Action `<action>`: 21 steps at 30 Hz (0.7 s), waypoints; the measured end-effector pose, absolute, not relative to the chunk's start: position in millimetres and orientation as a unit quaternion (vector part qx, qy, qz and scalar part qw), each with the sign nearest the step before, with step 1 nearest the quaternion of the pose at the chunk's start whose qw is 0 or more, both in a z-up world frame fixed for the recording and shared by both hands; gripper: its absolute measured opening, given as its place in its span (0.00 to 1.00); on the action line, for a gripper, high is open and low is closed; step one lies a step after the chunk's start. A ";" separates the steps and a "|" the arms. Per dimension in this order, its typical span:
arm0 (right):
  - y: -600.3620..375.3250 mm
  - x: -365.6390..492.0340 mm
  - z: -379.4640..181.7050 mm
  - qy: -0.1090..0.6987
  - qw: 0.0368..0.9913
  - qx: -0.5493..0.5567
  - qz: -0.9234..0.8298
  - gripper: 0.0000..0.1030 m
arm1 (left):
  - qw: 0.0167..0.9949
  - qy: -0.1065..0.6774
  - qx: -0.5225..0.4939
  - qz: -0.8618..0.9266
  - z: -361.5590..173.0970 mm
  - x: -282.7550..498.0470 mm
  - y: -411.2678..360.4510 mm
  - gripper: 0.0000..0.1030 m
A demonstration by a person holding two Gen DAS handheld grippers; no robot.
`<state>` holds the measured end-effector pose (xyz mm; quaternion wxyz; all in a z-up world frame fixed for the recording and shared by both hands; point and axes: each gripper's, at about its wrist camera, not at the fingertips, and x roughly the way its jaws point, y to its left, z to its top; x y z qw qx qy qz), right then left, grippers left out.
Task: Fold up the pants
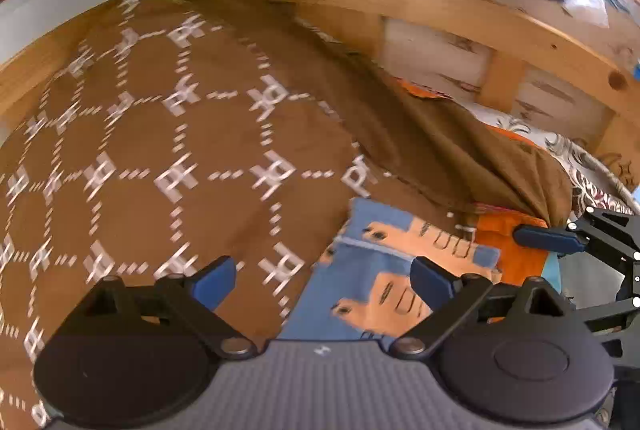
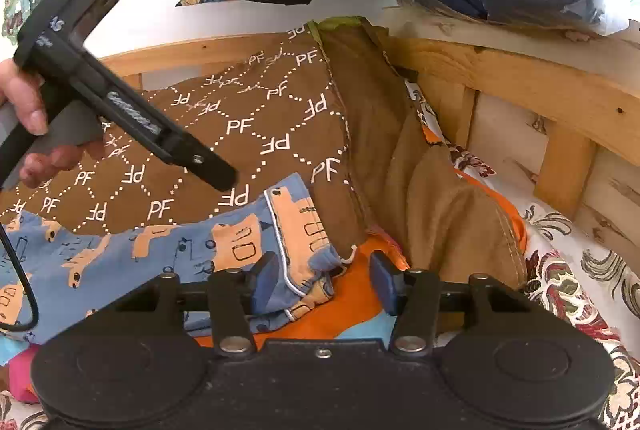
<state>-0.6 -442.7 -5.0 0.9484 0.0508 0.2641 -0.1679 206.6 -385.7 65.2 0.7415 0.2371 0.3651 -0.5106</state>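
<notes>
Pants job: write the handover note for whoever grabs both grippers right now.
Left gripper: open, empty, above the pants.
Right gripper: open, nothing clamped; the blue printed cloth edge lies between its fingers.
Pants: brown, PF print, spread on the bed by the wooden frame, plain inner side turned up along the right edge. They overlap the blue cloth.
Done: both grips let go; how many folds are in, I cannot tell.
Left: check the fold, finish and flatten.

Bright daylight fills both views, blown out to white glare at the upper right. The left wrist view is motion-blurred; the right is sharp. Fisheye bends the edges.
</notes>
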 end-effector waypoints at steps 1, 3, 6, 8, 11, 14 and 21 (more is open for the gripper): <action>-442.7 -0.3 -5.7 0.265 0.948 0.050 -0.169 0.48 | 0.738 0.360 0.242 -0.517 62.2 205.3 -390.6 0.90; -443.5 1.3 -7.7 0.269 0.947 0.052 -0.167 0.46 | 0.734 0.354 0.246 -0.524 54.6 203.0 -398.0 0.86; -443.2 4.0 -10.3 0.274 0.946 0.050 -0.164 0.35 | 0.726 0.370 0.240 -0.528 41.6 206.6 -405.6 0.76; -443.3 6.8 -12.7 0.277 0.946 0.051 -0.159 0.32 | 0.722 0.379 0.235 -0.529 35.7 209.8 -408.6 0.66; -444.6 12.7 -14.9 0.279 0.946 0.053 -0.155 0.24 | 0.717 0.389 0.226 -0.533 30.6 213.6 -411.8 0.53; -444.1 12.6 -15.6 0.280 0.946 0.050 -0.154 0.06 | 0.712 0.393 0.232 -0.533 28.5 213.5 -415.4 0.17; -441.9 3.0 -12.9 0.288 0.944 0.057 -0.148 0.09 | 0.717 0.373 0.249 -0.533 33.0 207.3 -412.8 0.12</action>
